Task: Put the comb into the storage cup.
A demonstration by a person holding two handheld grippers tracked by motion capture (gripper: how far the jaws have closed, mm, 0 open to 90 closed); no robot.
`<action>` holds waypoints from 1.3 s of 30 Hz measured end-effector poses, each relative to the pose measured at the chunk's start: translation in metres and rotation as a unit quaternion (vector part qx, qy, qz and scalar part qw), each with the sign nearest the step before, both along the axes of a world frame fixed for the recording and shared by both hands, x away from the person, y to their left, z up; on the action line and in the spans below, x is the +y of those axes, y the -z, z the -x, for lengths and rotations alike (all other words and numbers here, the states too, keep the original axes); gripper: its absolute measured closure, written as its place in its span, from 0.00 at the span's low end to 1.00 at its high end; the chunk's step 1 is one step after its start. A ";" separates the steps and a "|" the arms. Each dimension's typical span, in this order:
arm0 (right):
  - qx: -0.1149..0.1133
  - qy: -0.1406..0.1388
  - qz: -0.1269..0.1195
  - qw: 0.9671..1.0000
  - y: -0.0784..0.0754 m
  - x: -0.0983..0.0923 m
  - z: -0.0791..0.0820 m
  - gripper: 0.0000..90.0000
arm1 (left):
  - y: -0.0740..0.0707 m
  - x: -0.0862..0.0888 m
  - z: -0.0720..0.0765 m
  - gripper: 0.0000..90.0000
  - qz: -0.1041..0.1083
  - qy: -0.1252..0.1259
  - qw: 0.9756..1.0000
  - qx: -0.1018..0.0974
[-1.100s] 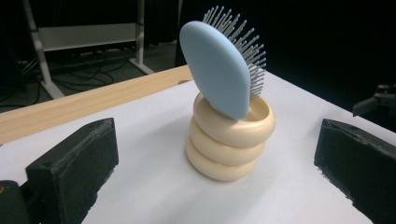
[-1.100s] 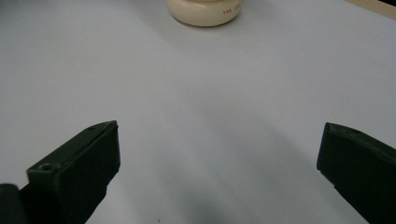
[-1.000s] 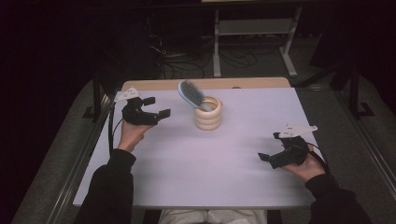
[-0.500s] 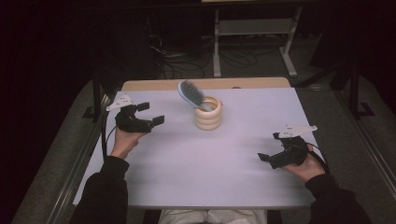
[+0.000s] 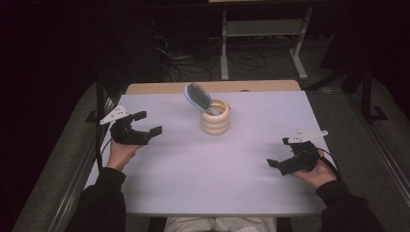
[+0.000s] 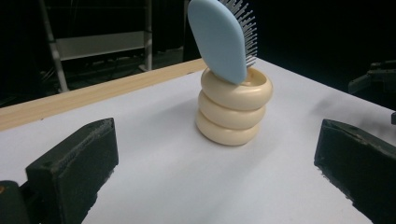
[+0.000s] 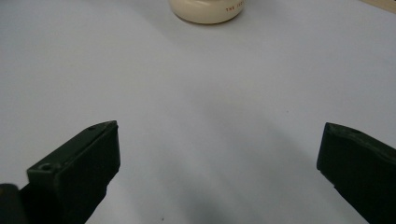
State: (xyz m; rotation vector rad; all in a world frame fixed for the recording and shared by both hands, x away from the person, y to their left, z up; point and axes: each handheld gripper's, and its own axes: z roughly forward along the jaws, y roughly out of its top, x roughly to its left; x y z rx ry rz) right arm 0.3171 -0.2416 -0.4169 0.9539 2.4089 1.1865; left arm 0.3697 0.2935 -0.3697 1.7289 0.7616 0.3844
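Cream ringed holder (image 5: 215, 117) is seen at twelve o'clock on the table (image 5: 193, 183), a blue hairbrush (image 5: 197, 96) leaning in it. Left gripper (image 5: 145, 124) at nine and right gripper (image 5: 278, 153) at four are spread, empty; nothing is judged left.

Tabletop (image 5: 193, 174) pale lilac-white, far edge light wood. Ringed holder (image 5: 215, 117) cream, three stacked bulges, tiny red lettering near base. Hairbrush (image 5: 197, 96) light blue back, dark bristles. Left tool (image 5: 149, 123) and right tool (image 5: 279, 152) black, each with grey plate. Sleeves (image 5: 104, 203) black.
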 end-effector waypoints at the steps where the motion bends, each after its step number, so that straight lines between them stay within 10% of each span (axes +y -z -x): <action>1: 0.000 0.000 0.000 1.000 0.000 0.000 0.000 0.00 | 0.000 0.002 0.001 0.00 -0.001 0.000 1.000 -0.001; 39: 0.004 0.017 -0.009 1.000 -0.001 -0.005 0.000 0.00 | 0.032 0.084 0.057 0.00 -0.011 -0.080 0.997 -0.015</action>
